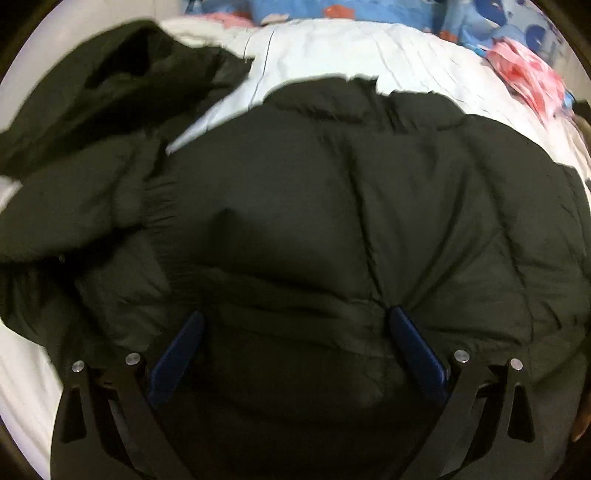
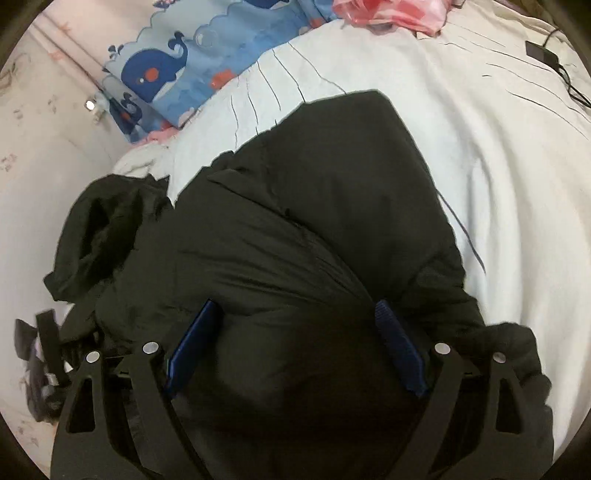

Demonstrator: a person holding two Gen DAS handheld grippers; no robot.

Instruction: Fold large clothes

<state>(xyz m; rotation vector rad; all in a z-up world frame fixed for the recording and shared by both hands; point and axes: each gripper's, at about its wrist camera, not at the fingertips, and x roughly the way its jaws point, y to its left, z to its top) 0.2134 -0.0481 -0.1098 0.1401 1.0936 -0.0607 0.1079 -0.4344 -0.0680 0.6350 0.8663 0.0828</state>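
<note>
1. The left gripper (image 1: 293, 314) stands with its blue-padded jaws spread wide, low over the padded fabric; no pad is seen pinching cloth, so it holds nothing.
2. The right gripper (image 2: 297, 306) is likewise wide apart, its jaws on either side of a puffy bulge of fabric without clamping it.
3. Under both lies the large black quilted puffer jacket (image 1: 332, 192), spread over the bed with its pale blue-white sheet (image 1: 332, 48). Its body fills the middle of both wrist views.
4. In the right wrist view one part of the jacket appears laid over the body with an angled edge toward the far side, which suggests a first fold has been made; the blur and the dark cloth make this uncertain.
5. A loose bunched black portion (image 1: 110, 81), probably a sleeve or the hood, sprawls off to the left, not yet tucked in.
6. Beyond lie a blue whale-print cloth (image 2: 166, 66) and a crumpled pink and red cloth (image 2: 388, 14), well apart from the jacket.
7. Judged so: early to midway. The bunched part remains to be brought in, and the body folded down to a compact bundle.
</note>
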